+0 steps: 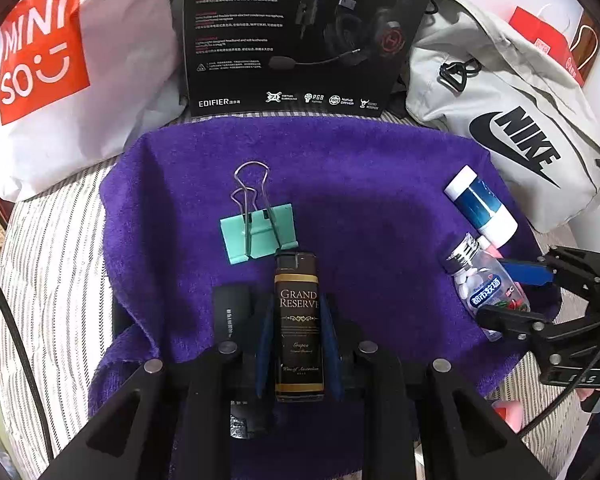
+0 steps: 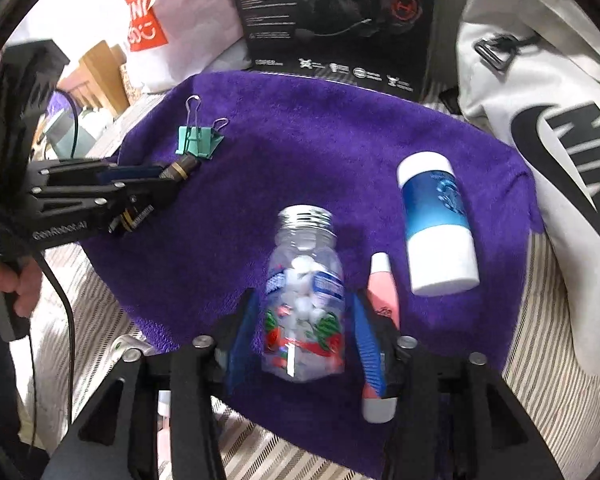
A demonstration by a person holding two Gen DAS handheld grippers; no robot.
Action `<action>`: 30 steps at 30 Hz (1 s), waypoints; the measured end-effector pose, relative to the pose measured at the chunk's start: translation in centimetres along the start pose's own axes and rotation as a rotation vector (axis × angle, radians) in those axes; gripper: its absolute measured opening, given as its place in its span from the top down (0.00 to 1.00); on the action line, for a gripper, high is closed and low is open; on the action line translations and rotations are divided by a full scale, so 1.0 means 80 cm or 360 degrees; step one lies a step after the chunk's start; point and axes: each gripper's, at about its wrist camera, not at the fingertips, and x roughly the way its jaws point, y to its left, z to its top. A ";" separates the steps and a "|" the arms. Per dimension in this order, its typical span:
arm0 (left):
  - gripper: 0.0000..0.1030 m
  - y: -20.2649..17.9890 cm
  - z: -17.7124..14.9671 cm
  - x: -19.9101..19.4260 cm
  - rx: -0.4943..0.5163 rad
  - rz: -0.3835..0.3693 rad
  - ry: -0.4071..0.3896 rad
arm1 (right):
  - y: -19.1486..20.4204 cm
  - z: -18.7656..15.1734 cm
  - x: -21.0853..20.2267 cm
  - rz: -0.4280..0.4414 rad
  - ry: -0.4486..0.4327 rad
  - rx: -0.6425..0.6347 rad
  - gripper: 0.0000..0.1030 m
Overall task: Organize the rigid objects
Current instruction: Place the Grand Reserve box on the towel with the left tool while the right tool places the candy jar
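On the purple towel (image 1: 360, 200), my left gripper (image 1: 298, 304) is shut on a dark brown lighter (image 1: 299, 332) with gold bands, marked Grand Reserve. The lighter's top touches a teal binder clip (image 1: 260, 232). In the right wrist view a clear bottle of white mints (image 2: 304, 292) lies between the fingers of my right gripper (image 2: 303, 298). The jaws stand open, with a small gap on each side of the bottle. A pink tube (image 2: 382, 288) lies just outside the right finger. A white and blue cylinder (image 2: 436, 224) lies further right.
A small black flat item (image 1: 232, 308) lies left of the lighter. Behind the towel stand a white Miniso bag (image 1: 44, 52), a black headset box (image 1: 300, 32) and a grey Nike bag (image 1: 516, 140). Striped cloth (image 1: 52, 260) surrounds the towel.
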 end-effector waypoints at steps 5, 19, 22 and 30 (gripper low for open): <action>0.78 -0.002 0.003 0.005 0.0006 0.0002 -0.0009 | -0.011 -0.008 -0.017 0.0004 -0.0021 0.0058 0.48; 0.78 -0.016 -0.006 0.006 0.0103 0.0106 -0.0038 | -0.017 -0.040 -0.073 -0.0039 -0.0135 0.0166 0.46; 0.72 -0.017 -0.010 0.002 0.0092 0.0090 -0.0040 | -0.019 -0.050 -0.088 -0.0046 -0.0165 0.0205 0.46; 0.62 -0.027 -0.023 -0.011 0.0059 0.0106 -0.0020 | -0.019 -0.088 -0.118 -0.0061 -0.0200 0.0273 0.41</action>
